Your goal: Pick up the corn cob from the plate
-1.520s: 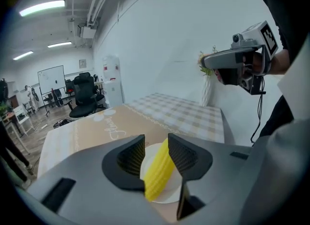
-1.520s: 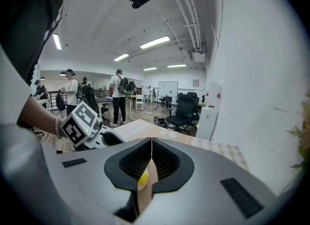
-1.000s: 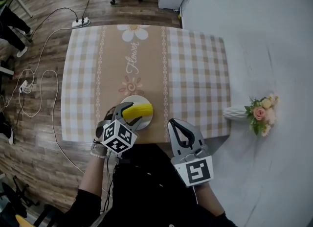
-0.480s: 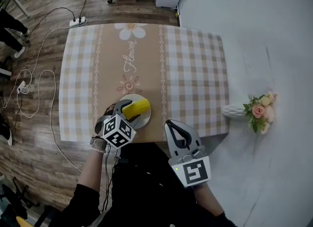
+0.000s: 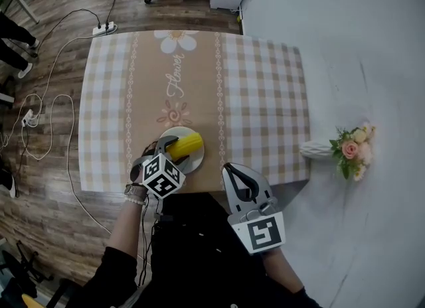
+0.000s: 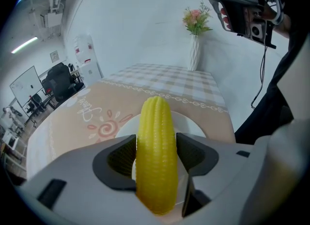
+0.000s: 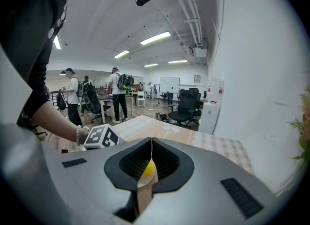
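A yellow corn cob [image 5: 186, 145] sits over a white plate [image 5: 174, 133] near the table's front edge. My left gripper [image 5: 174, 149] is shut on the cob. In the left gripper view both dark pads press the sides of the corn cob [image 6: 155, 151], its tip points away from me, and the plate [image 6: 196, 122] shows below it. I cannot tell whether the cob still touches the plate. My right gripper [image 5: 240, 175] hangs at the table's front edge, right of the plate, shut with nothing in it. In the right gripper view, the right gripper [image 7: 151, 144] has its jaws meeting.
The table carries a beige checked cloth [image 5: 265, 101] with a brown flower runner [image 5: 176, 81]. A white vase of flowers [image 5: 332, 149] lies off the right edge. Cables [image 5: 46, 107] and a power strip lie on the wood floor at left. People stand in the background of the right gripper view.
The left gripper and the corn cob have shifted slightly towards the plate's middle. The cob looks shorter from above now than it did earlier. The right gripper has barely moved.
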